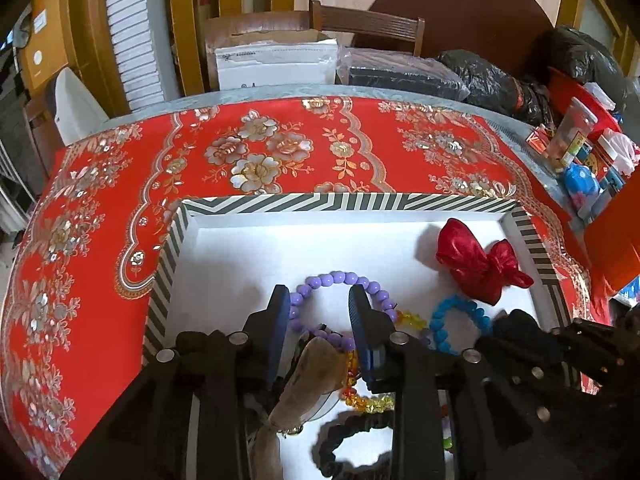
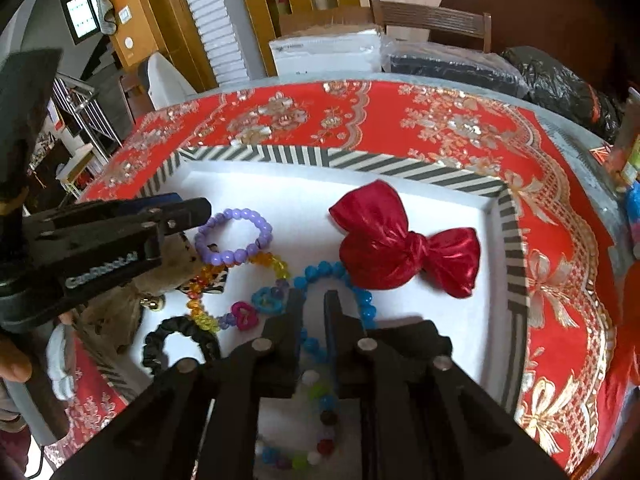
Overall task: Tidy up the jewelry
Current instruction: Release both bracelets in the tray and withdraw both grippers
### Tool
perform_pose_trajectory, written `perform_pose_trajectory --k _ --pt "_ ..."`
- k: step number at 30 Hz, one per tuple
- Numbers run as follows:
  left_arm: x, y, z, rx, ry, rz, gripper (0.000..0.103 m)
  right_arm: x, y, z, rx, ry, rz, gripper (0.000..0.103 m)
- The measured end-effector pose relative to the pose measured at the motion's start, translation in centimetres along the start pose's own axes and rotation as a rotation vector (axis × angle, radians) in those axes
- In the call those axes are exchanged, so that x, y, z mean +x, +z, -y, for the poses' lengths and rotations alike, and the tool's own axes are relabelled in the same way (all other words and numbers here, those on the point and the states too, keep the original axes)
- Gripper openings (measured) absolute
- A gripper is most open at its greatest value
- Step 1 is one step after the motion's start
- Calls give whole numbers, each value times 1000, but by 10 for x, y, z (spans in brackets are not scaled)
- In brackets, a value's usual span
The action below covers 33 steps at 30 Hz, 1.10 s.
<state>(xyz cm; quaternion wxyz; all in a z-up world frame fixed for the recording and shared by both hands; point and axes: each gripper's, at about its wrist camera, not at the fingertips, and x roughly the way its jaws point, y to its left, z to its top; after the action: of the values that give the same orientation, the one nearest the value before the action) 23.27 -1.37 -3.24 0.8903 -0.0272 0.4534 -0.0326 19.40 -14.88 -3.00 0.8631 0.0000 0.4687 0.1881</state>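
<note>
A striped tray (image 1: 320, 202) (image 2: 400, 168) with a white floor holds the jewelry. My left gripper (image 1: 318, 292) (image 2: 192, 210) is open above a purple bead bracelet (image 1: 340, 279) (image 2: 240, 214), and a tan pouch (image 1: 304, 392) (image 2: 176, 264) lies under its jaws. My right gripper (image 2: 314, 294) (image 1: 514, 320) stands slightly open over a blue bead bracelet (image 2: 364, 304) (image 1: 444, 316); some blue beads lie between its fingers, unpressed. A red satin pouch (image 1: 476, 264) (image 2: 384, 240) rests at the tray's far right. An amber bead bracelet (image 2: 264, 258) and a black scrunchie (image 2: 160, 336) lie nearby.
The tray sits on a red floral tablecloth (image 1: 260, 152). A multicoloured bead string (image 2: 324, 420) lies under my right gripper. Bottles and small boxes (image 1: 572, 140) crowd the table's right edge. Chairs, a white box and black bags stand beyond the far edge.
</note>
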Motion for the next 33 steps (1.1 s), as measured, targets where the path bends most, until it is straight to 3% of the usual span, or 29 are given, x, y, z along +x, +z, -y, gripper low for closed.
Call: perform_pose_trajectory --k 1,3,9,16,33 --pt "-3 0 0 -1 2 6 28 -5 -1 0 1 -1 8 31" --pt "-9 -2 0 -1 8 18 28 -17 -5 1 11 -6 28 37" --pt "-37 -14 9 36 22 66 28 -51 -21 0 38 -17 71 39" --pt "-65 -36 16 39 26 99 28 -86 -43 -7 40 -71 114 53" --pt "-116 -100 31 54 56 147 28 -129 -101 -18 74 -123 113 55"
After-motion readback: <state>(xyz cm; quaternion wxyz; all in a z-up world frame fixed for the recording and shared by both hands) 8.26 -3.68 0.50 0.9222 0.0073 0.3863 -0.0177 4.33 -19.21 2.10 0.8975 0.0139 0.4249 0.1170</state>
